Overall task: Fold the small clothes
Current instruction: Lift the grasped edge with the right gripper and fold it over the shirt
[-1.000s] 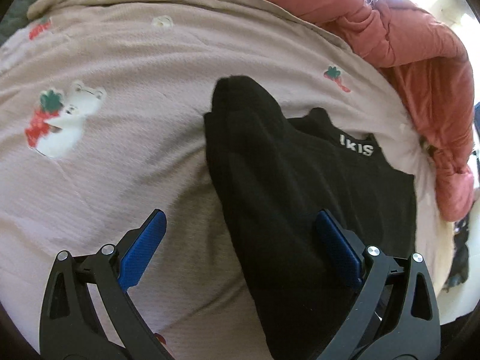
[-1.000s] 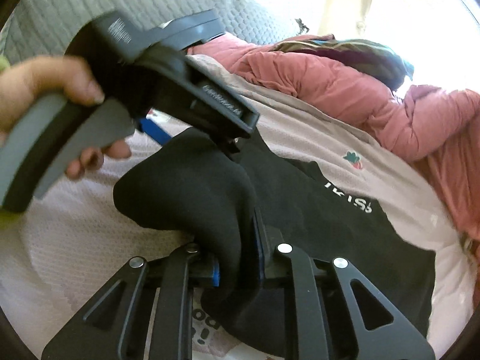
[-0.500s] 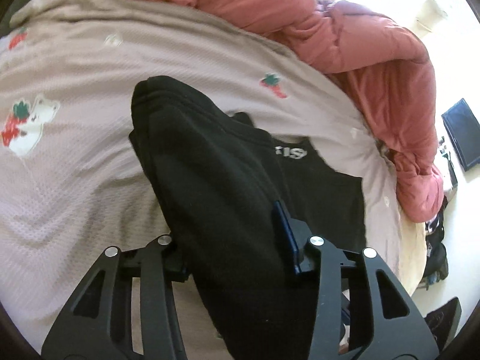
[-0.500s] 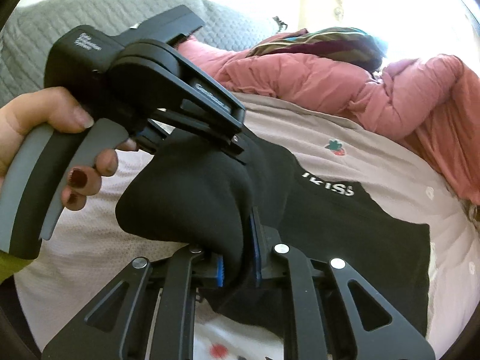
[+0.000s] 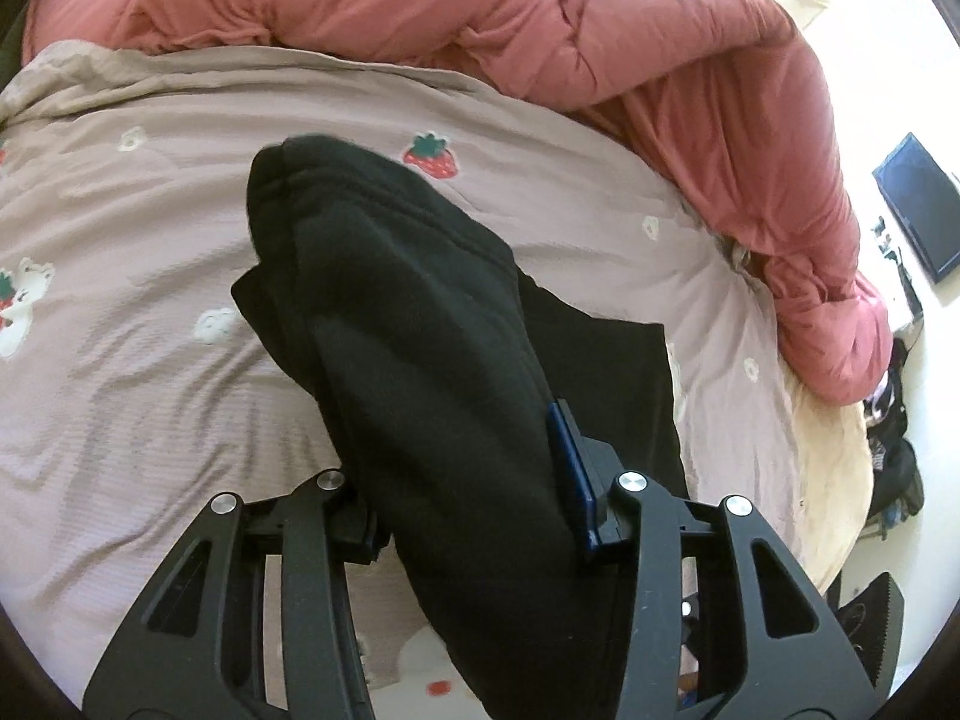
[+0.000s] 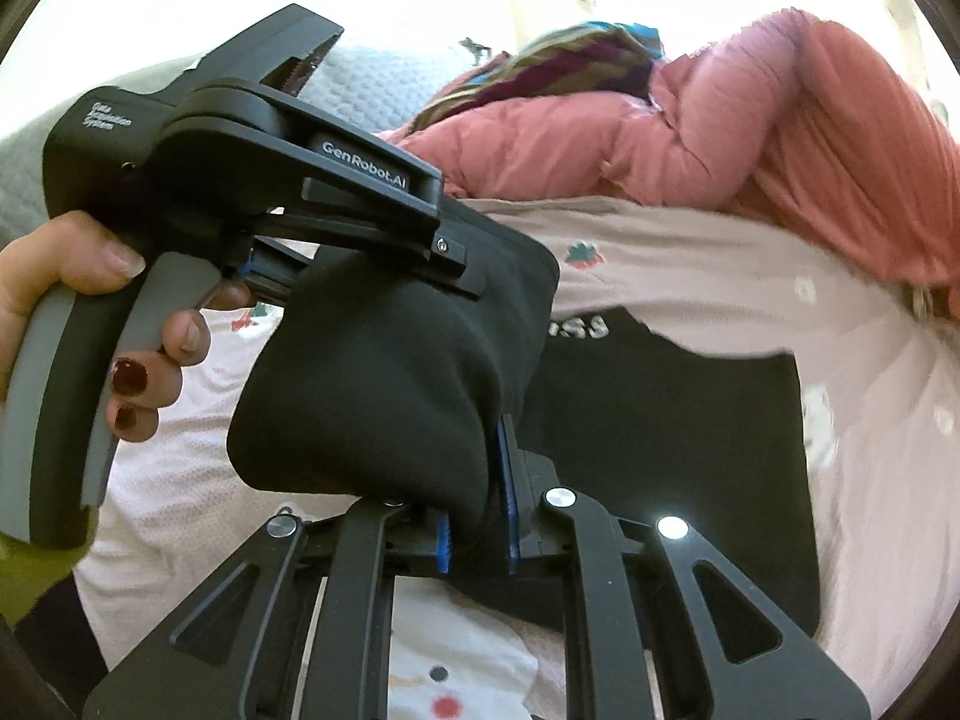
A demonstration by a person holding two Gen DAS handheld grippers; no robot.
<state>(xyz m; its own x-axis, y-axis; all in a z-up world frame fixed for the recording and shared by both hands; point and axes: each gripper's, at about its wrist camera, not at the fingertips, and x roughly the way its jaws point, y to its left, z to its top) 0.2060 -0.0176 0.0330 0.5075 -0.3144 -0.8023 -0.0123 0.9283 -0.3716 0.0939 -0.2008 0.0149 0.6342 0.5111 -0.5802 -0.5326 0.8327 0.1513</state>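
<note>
A small black garment (image 5: pixel 420 360) with white lettering at its waistband lies on a beige bedspread (image 5: pixel 120 192) printed with strawberries and bears. My left gripper (image 5: pixel 474 480) is shut on a thick fold of the garment and holds it lifted above the bed. My right gripper (image 6: pixel 477 531) is shut on the same black garment (image 6: pixel 372 396) lower down, its blue pads pinching the cloth. In the right wrist view the left gripper (image 6: pixel 360 252) sits just beyond mine, gripping the far end of the raised fold. The rest of the garment lies flat to the right.
A bunched pink duvet (image 5: pixel 660 60) runs along the back and right of the bed. A grey quilted headboard (image 6: pixel 384 84) and a striped cloth (image 6: pixel 570 54) stand behind. A dark screen (image 5: pixel 918 204) and bags (image 5: pixel 894 450) lie beyond the bed's right edge.
My left gripper, open over the garment a second ago, has closed on the fold. Both grippers have lifted the fold and carried it over the flat part.
</note>
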